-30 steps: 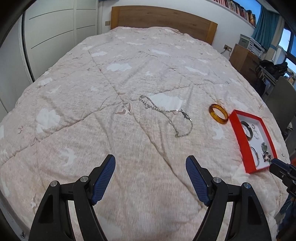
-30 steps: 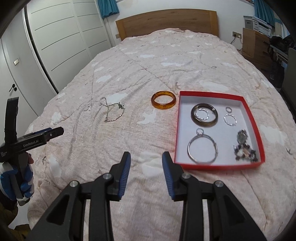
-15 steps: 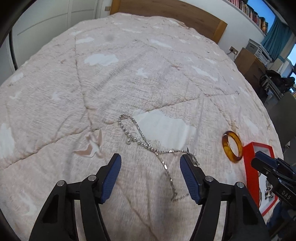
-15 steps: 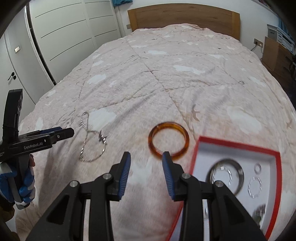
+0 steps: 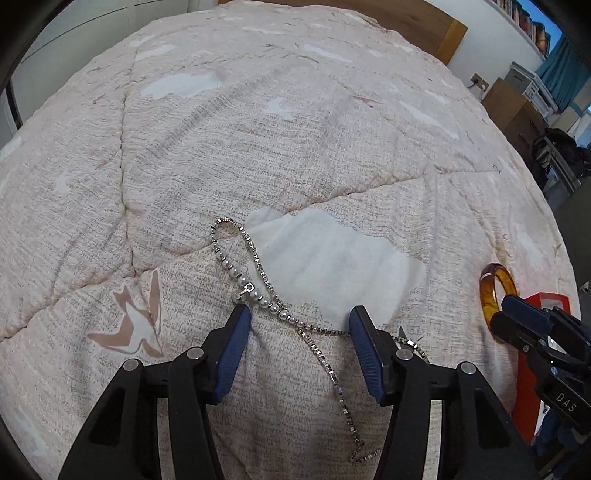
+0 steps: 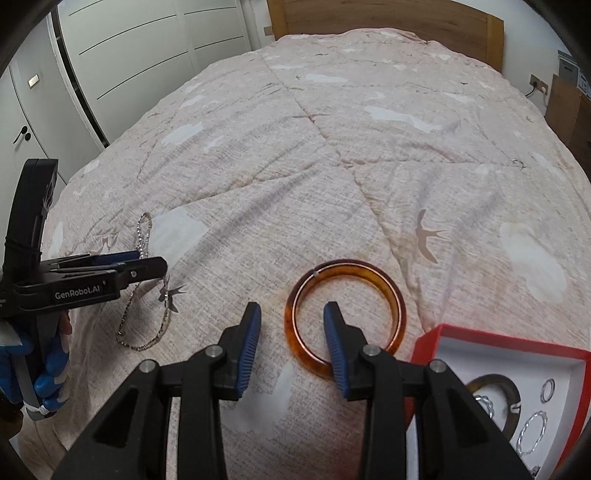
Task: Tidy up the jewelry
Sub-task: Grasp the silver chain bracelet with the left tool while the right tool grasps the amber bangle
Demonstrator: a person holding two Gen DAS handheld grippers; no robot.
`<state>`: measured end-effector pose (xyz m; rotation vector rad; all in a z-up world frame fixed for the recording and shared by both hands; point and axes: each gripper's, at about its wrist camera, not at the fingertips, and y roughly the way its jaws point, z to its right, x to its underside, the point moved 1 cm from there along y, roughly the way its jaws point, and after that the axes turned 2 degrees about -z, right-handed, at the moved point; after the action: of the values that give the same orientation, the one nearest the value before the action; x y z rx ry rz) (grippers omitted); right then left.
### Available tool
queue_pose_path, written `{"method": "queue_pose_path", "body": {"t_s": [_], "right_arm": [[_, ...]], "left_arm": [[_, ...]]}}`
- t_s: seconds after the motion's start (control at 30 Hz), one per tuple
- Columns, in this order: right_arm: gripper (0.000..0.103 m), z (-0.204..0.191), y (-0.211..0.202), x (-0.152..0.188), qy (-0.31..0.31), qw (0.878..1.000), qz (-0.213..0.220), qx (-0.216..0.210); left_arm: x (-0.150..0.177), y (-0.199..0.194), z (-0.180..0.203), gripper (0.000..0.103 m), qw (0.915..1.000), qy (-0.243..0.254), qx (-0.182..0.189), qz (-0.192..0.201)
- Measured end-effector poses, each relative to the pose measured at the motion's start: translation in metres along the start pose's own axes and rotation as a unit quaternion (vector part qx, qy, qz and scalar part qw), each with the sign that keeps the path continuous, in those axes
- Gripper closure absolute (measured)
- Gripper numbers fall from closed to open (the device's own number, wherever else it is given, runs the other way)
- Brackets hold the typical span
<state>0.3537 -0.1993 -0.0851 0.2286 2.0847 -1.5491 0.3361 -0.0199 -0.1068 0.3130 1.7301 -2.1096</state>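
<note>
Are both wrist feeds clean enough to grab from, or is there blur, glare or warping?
Left wrist view: necklace sharp, no glare, bed bulges from fisheye, corners vignetted. Right wrist view: amber bangle sharp, soft even light; red tray cut by the frame edge.

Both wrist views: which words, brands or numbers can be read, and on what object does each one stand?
"GenRobot.AI": white print on the black body of the left gripper, seen in the right wrist view.
"DAS": white letters on the black body of the right gripper, seen in the left wrist view; further letters may be hidden.
Colourful book spines on the high wall shelf: too small to read.
</note>
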Motion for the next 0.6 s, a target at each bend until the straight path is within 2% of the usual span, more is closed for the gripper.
{"method": "queue_pose_path", "body": {"t_s": [0.6], "right_arm": [[0.069,-0.007,0.028,0.001,-0.01,0.999,-0.05,0.007]], "left_arm": [[0.002,0.017,0.012,0.047,0.9994,0.016,-0.021,0.024]]}}
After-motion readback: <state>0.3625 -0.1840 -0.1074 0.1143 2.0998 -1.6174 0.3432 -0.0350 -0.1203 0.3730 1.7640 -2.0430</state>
